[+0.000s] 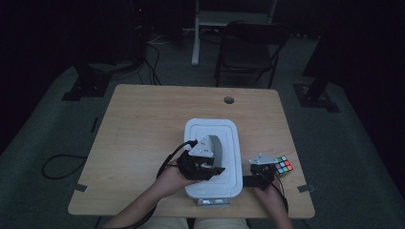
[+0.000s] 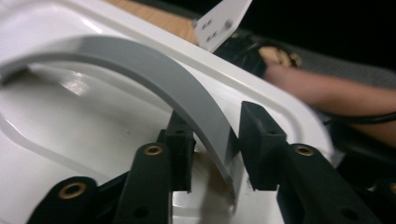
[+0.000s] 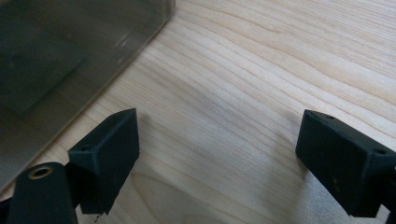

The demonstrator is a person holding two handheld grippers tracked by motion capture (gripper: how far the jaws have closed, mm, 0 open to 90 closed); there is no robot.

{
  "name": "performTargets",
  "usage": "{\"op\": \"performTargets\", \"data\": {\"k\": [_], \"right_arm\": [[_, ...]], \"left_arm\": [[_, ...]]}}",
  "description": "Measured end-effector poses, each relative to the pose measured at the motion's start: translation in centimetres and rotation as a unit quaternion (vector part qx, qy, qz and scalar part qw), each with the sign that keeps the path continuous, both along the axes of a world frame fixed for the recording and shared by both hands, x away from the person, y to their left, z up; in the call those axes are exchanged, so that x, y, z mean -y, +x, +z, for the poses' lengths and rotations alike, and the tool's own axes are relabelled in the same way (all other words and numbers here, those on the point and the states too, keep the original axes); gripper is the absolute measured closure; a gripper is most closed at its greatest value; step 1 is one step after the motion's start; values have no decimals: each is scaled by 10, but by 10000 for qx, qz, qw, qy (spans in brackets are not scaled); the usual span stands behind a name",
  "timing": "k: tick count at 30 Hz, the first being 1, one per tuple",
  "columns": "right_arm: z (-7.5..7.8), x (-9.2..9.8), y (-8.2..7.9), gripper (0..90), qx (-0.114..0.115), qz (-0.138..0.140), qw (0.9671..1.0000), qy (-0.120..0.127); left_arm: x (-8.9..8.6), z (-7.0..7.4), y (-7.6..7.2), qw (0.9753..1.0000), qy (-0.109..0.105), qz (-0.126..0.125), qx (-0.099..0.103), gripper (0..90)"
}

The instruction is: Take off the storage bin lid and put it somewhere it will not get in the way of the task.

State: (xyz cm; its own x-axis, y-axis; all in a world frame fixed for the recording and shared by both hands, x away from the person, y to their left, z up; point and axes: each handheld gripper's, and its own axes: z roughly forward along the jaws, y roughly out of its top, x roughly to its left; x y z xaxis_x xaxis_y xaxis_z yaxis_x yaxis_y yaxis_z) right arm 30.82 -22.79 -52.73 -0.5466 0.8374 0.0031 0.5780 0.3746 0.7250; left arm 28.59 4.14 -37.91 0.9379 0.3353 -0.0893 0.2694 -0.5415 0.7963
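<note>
White lidded container (image 1: 229,143) sits near the middle of the wooden table (image 1: 143,133), toward the person's edge. Its grey arched handle (image 1: 216,148) stands raised off the lid. Left claw (image 1: 206,168) is over the lid's near end; in the left gripper view its jaws straddle the handle (image 2: 187,93) close on both sides, one pad touching, full clamp uncertain. Right claw (image 1: 248,180) lies low on the table just right of the container, jaws spread wide, nothing between them. Rubik's cube (image 1: 283,166) rests beside the right hand.
</note>
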Motion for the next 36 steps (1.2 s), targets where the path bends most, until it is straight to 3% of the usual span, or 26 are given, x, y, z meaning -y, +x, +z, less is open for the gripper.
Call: {"op": "performTargets", "data": {"k": [2,8,20,24,30,36], "right_arm": [[0,0,0,132,-2,-2,10000,2],[0,0,0,132,-2,-3,10000,0],[0,0,0,132,-6,-4,10000,2],[0,0,0,132,-7,-3,10000,2],[0,0,0,132,-9,-4,10000,1],[0,0,0,132,-8,-2,10000,0]], "left_arm": [[-2,3,-1,9999,-100,-61,-65,725],[-6,9,-7,9997,-246,-81,20,749],[-23,27,-8,9977,-674,-98,-19,848],[-29,30,-6,9975,-702,-66,-68,856],[-40,37,-8,9979,-636,-36,67,857],[-54,42,-6,9982,-601,4,73,857]]}}
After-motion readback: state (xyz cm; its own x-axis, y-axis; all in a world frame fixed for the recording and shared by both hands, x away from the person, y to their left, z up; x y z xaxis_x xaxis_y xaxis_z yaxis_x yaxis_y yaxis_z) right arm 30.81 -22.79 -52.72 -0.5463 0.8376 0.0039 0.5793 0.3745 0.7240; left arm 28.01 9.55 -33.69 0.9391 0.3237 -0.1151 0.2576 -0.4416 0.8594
